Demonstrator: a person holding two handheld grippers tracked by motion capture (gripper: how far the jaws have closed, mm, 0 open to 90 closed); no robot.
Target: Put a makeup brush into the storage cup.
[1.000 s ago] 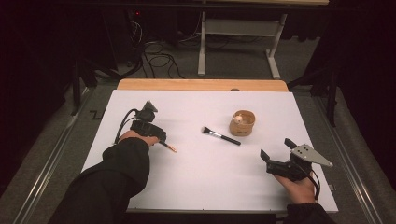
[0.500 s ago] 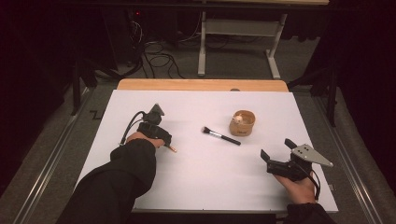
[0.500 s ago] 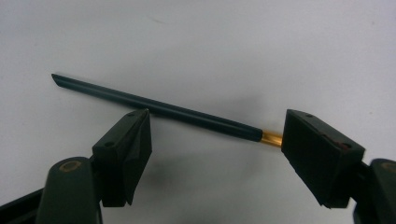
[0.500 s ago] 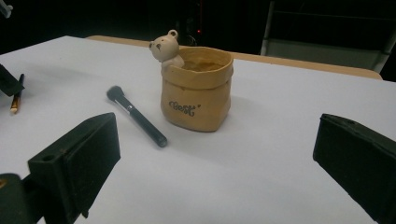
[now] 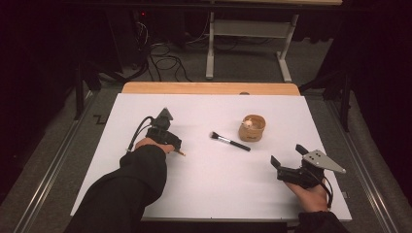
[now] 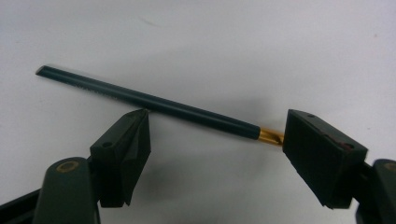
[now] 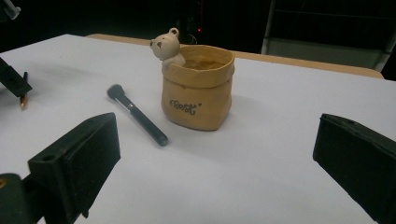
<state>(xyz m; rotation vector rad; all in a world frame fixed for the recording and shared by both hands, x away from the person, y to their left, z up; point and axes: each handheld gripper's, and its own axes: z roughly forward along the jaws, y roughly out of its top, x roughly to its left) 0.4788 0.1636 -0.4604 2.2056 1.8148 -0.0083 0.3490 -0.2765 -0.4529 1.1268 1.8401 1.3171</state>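
Note:
A dark green pencil (image 6: 149, 100) with a gold ferrule lies on the white table (image 5: 214, 184). My left gripper (image 6: 215, 135) hovers over it with its jaws open; the pencil runs across the gap just beyond the tips, and its ferrule end goes behind the right-hand jaw. From above, the left gripper (image 5: 170, 143) is at the table's left, with the pencil's end (image 5: 180, 153) poking out beside the hand. My right gripper (image 5: 286, 155) rests open at the front right, with nothing between its jaws.
A tan bag-shaped pot (image 5: 252, 127) with a small bear on its rim stands right of centre, also ahead of the right gripper (image 7: 198, 88). A black makeup brush (image 5: 230, 141) lies just left of the pot. A wooden strip (image 5: 209, 88) borders the far edge.
The left hand and gripper have shifted slightly to the right over the pencil. The right gripper, the pot and the brush have stayed put.

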